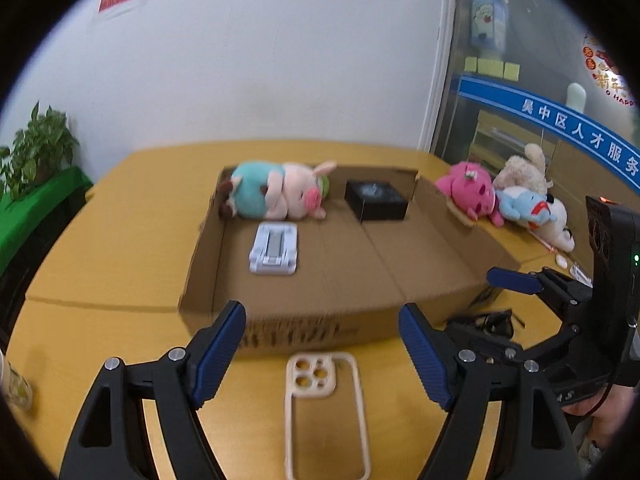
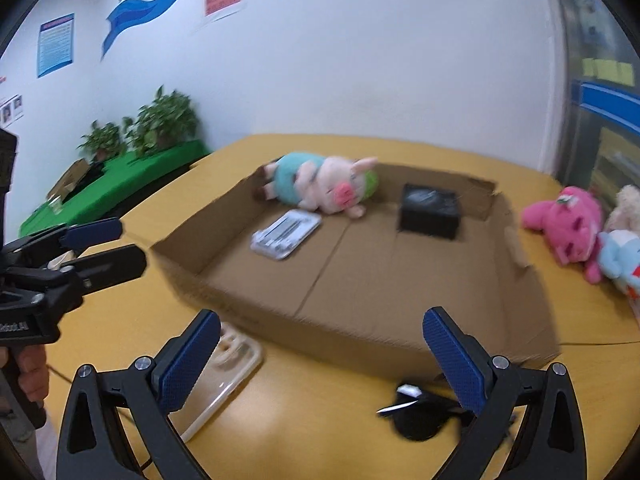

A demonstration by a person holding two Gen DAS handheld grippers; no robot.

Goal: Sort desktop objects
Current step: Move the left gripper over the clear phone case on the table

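Cream plastic phone case (image 1: 325,412) lies flat on the yellow worktop (image 1: 100,264) under your spread, empty left gripper (image 1: 322,354); it may skid against the brown cardboard box (image 1: 320,280). Your right gripper (image 2: 322,354), also spread, could snag the black cable bundle (image 2: 420,416)

Your left gripper (image 1: 322,322) is hovering wide open above a cream phone case (image 1: 325,412) lying on the yellow table (image 1: 100,240). Behind it, a cardboard tray (image 1: 280,322) is holding a pig plush (image 1: 280,190), a white stand (image 1: 274,248) and a black box (image 1: 376,200).
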